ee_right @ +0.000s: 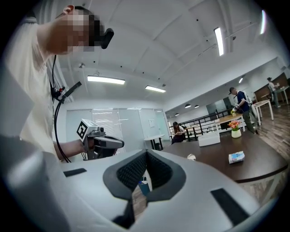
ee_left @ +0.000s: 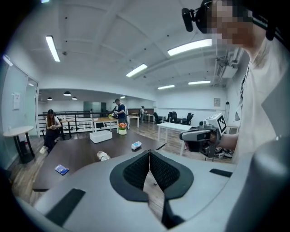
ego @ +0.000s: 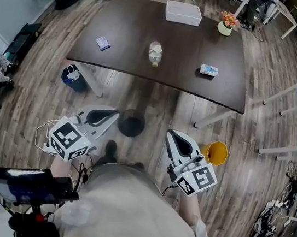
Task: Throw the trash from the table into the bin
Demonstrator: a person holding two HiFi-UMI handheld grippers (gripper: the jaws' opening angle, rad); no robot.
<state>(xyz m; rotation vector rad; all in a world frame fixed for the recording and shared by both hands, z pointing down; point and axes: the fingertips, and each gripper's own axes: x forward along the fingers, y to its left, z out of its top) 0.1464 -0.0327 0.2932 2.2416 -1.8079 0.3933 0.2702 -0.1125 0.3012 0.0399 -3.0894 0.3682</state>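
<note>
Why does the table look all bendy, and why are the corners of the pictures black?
Head view: the wide lens bends the table edge and bows the floor planks; the floor by the table's near edge looks smeared. Left gripper view: the round lens leaves black corners, and the ceiling lights glare white. Right gripper view: the same black rim, with one bright light strip.

White box point(ego: 183, 12) w/ flower pot point(ego: 226, 25) nr its right

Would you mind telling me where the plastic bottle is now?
In the head view the plastic bottle lies near the middle of the dark table, between the blue packet at left and the small carton at right.
</note>
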